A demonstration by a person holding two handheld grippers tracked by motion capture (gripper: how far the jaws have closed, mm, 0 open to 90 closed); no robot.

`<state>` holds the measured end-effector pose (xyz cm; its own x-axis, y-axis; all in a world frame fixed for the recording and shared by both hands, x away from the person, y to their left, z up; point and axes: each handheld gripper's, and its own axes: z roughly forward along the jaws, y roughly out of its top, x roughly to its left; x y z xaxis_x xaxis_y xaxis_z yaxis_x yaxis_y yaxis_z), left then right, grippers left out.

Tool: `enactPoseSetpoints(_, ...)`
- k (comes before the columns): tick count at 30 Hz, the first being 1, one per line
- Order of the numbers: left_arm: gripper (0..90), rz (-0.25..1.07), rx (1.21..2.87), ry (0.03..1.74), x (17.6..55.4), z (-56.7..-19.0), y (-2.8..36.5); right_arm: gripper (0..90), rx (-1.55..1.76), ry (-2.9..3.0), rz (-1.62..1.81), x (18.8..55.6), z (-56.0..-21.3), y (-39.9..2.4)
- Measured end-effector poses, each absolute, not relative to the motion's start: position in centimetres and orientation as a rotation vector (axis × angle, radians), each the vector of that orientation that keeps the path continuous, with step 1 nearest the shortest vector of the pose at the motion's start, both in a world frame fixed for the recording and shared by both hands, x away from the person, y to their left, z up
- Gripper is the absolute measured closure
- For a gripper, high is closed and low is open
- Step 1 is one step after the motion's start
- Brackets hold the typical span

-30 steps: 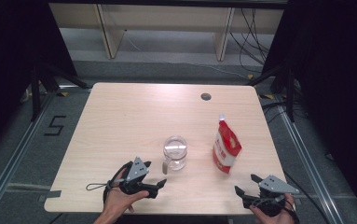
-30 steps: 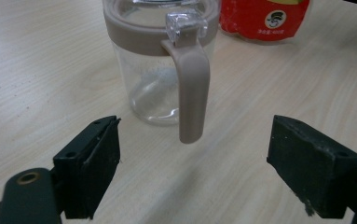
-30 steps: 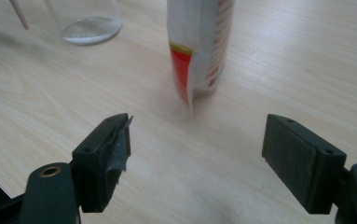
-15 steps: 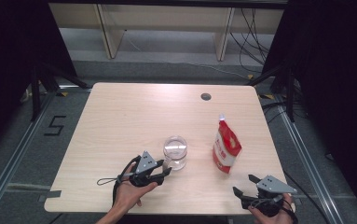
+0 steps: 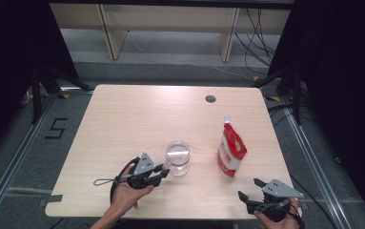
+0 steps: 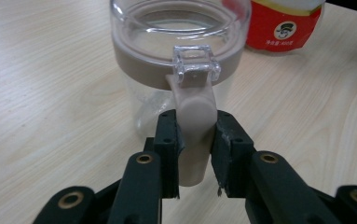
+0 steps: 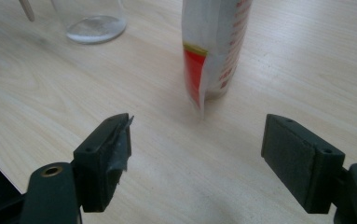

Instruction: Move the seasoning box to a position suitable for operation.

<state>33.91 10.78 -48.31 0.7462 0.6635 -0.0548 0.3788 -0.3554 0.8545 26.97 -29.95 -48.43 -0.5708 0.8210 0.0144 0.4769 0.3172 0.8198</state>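
Pale wooden table (image 5: 123, 119) amid grey floor (image 5: 23, 138), dark curtains (image 5: 4, 57).

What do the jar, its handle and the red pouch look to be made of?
Jar: clear glass or hard plastic, glossy; the table grain shows through it, with bright glints on the rim.
Handle: beige plastic, matte and smooth by its even, dull surface, matching the band round the neck; the left gripper has just been closing on it.
Red pouch: thin printed plastic film, slightly shiny, creased.
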Motion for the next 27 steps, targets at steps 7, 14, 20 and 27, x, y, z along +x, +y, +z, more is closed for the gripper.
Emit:
enactPoseSetpoints(7, 70.9, 0.403, 1.992, 0.806, 34.3, -48.1, 12.2, 25.1, 1.153, 2.182, 1.151, 26.9, -48.4, -29.8)
enactPoseSetpoints(14, 67.3, 0.452, 1.965, 0.872, 34.8, -48.3, 13.1, 25.1, 1.143, 2.192, 1.149, 27.0, -48.4, -29.8)
enactPoseSetpoints(20, 68.7, 0.476, 1.996, 0.869, 35.0, -48.5, 12.7, 25.1, 1.143, 2.191, 1.139, 27.0, -48.5, -29.7)
enactPoseSetpoints(27, 74.1, 0.487, 1.965, 0.884, 35.6, -48.8, 13.4, 25.2, 1.142, 2.199, 1.141, 27.1, -48.5, -29.7)
